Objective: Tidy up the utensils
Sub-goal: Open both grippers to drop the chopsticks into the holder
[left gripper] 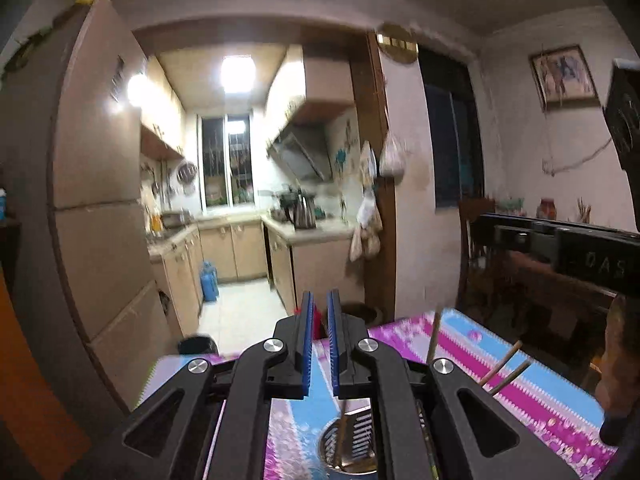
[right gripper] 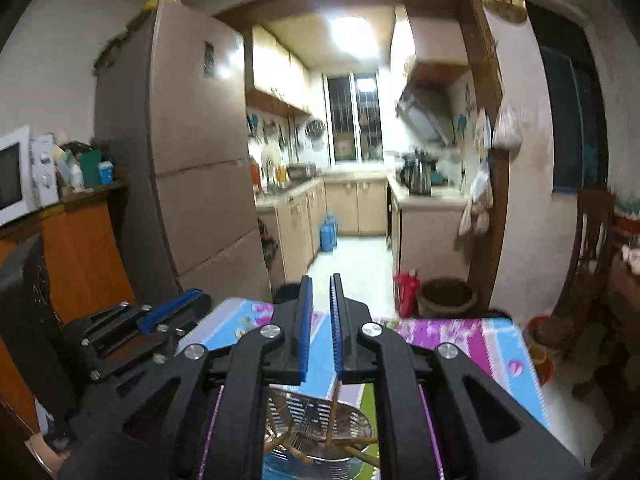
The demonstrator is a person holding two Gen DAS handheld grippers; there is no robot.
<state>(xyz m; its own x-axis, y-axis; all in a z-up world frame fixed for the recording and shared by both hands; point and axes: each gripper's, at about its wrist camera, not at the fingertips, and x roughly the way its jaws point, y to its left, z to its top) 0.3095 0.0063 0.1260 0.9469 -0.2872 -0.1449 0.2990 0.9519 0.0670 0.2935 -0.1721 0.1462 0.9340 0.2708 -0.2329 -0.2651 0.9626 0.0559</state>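
A slotted metal utensil holder [right gripper: 320, 420] stands on the flowered table below my right gripper, with several wooden chopsticks [right gripper: 332, 420] in it. It also shows in the left wrist view [left gripper: 352, 440], with chopsticks [left gripper: 434, 336] sticking up beside it. My left gripper [left gripper: 319, 312] is raised above the table, its blue pads a narrow gap apart with nothing between them. My right gripper [right gripper: 320, 296] is likewise raised and empty, pads slightly apart. The left gripper also shows at the left of the right wrist view [right gripper: 168, 312].
The table has a pink, blue and purple flowered cloth [right gripper: 460, 340]. Beyond it are a tall fridge [right gripper: 192, 160], a kitchen doorway, a red thermos [right gripper: 406, 292] and a dark pot [right gripper: 448, 296] on the floor. A wooden chair [left gripper: 476, 240] stands at the right.
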